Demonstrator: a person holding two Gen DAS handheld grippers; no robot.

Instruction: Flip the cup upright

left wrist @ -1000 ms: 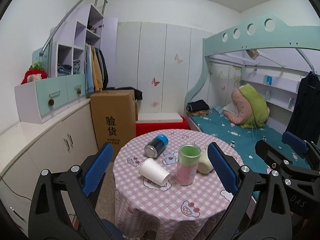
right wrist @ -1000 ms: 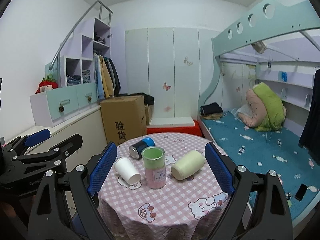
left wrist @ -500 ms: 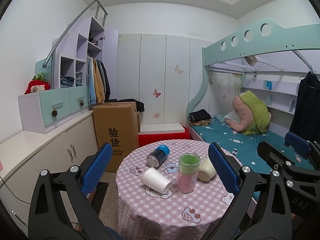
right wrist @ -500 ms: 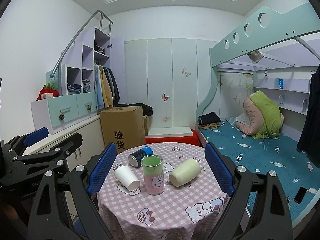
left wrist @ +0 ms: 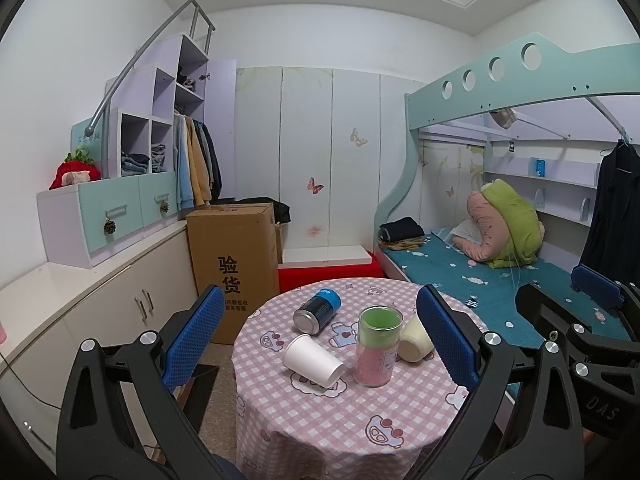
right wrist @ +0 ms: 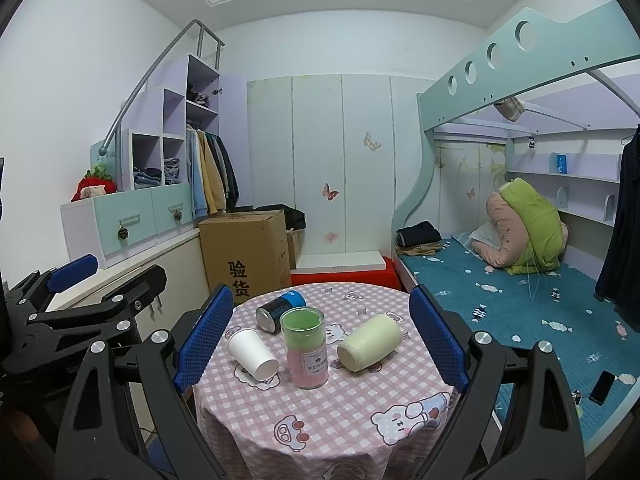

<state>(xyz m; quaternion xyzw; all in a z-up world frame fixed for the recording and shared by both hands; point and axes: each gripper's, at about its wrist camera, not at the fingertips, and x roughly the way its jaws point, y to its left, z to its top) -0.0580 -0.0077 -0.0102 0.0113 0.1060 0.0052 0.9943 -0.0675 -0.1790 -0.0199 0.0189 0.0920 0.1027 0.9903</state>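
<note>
Left gripper (left wrist: 318, 334) and right gripper (right wrist: 320, 332) both spread wide, holding nothing; white paper cup (right wrist: 253, 349) lying sideways at 9 o'clock of clear green-topped jar (right wrist: 306, 350) on round pink-checked table (right wrist: 320, 408).

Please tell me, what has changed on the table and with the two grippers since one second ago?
Both views drew back and tilted up slightly. The left gripper and right gripper remain open and empty. The white paper cup, cream cup, can and upright jar have not moved.
</note>
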